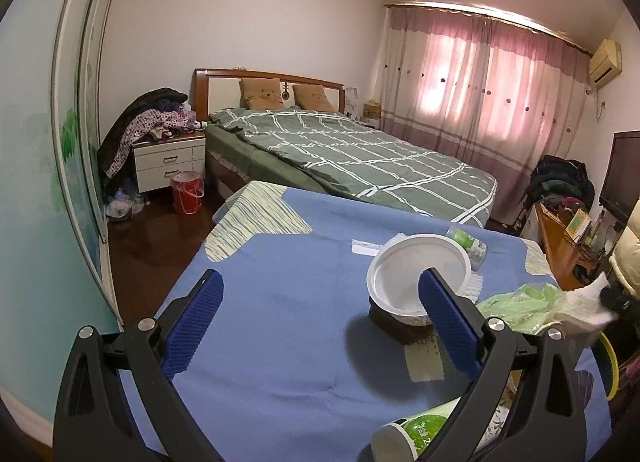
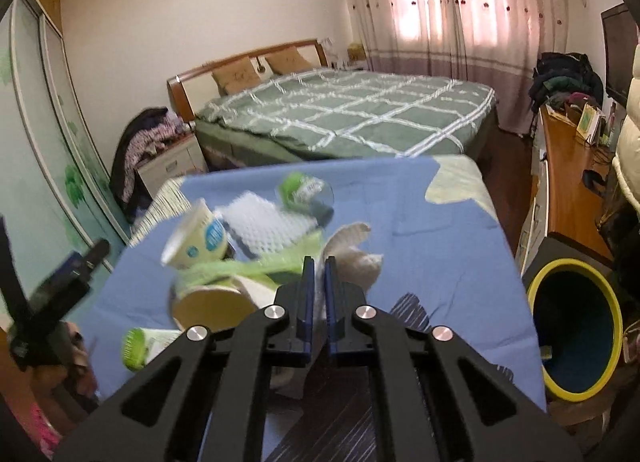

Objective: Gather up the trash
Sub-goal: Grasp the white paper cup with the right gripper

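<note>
Right tool (image 2: 319, 262) pinches crumpled white tissue (image 2: 356, 258), soft and wrinkled; left tool (image 1: 320, 294) spread wide, white bowl (image 1: 416, 278) just ahead.

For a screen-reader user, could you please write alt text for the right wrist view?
The right tool is shut on a white tissue above a blue table, with cups and green wrappers to its left. A yellow-rimmed bin stands to the right, and a green bed lies behind.
</note>
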`<state>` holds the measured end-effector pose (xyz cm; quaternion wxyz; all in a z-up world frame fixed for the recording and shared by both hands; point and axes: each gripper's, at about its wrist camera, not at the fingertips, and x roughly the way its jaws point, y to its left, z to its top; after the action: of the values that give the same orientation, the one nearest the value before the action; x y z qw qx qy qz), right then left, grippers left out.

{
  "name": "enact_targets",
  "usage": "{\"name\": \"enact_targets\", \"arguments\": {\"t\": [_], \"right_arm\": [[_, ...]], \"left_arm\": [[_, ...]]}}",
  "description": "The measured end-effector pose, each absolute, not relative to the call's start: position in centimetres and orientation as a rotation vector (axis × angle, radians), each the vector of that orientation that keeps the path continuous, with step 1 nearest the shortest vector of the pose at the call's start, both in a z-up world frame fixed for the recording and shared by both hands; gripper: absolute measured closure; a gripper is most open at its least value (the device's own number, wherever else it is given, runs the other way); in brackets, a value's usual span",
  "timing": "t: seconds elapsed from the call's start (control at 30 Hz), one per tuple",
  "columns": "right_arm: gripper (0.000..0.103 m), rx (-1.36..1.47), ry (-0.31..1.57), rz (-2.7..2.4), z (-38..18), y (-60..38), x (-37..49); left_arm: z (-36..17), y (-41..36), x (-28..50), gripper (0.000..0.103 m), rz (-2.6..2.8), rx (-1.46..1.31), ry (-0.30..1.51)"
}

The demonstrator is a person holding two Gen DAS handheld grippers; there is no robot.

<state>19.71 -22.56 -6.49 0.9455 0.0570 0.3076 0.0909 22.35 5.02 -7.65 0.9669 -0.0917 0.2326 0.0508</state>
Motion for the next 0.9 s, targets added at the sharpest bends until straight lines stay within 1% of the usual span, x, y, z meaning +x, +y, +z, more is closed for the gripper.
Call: {"name": "enact_targets", "arguments": {"t": [0.2, 0.33, 0.37, 0.4, 0.47, 0.57, 0.67, 0.77, 0.8, 0.87, 0.9], "right_arm": [[0.103, 0.144, 0.546, 0.206, -3.1, -23.3, 17.9], [0.102, 0.128, 0.554, 0.182, -3.3, -23.5, 18.1], [0.099, 0.104, 0.583, 0.179, -4.1, -23.4, 18.4], [0.092, 0.09, 0.61, 0.186, -5.0, -23.2, 18.6], [0.083, 0.073, 0.666, 0.191, -7.2, -23.1, 18.6], [0.082, 0.018, 0.696, 0.195, -9.3, -22.3, 17.8], [0.066, -0.021, 0.713, 0.205, -10.6, -21.6, 17.4], [0.061, -0.073, 0.698, 0.194, -11.1, -20.6, 17.4], [0.057, -0.092, 0.69, 0.194, -11.2, -20.3, 17.4], [0.052, -0.153, 0.682, 0.182, -11.6, -19.2, 17.9], [0.052, -0.177, 0.681, 0.17, -11.9, -18.9, 18.1]], "left_arm": [[-7.7, 5.0, 22.2, 0.006, 0.101, -0.185, 0.472], [-7.7, 5.0, 22.2, 0.006, 0.098, -0.188, 0.471], [-7.7, 5.0, 22.2, 0.006, 0.098, -0.19, 0.47], [-7.7, 5.0, 22.1, 0.006, 0.098, -0.192, 0.467], [-7.6, 5.1, 22.0, 0.006, 0.1, -0.197, 0.464], [-7.5, 5.2, 22.0, 0.006, 0.098, -0.208, 0.464], [-7.5, 5.1, 21.9, 0.006, 0.097, -0.208, 0.464], [-7.5, 5.0, 22.0, 0.006, 0.097, -0.202, 0.467], [-7.5, 5.1, 22.0, 0.006, 0.097, -0.201, 0.467], [-7.5, 5.1, 21.9, 0.006, 0.098, -0.2, 0.468], [-7.5, 5.1, 22.0, 0.006, 0.098, -0.201, 0.469]]}}
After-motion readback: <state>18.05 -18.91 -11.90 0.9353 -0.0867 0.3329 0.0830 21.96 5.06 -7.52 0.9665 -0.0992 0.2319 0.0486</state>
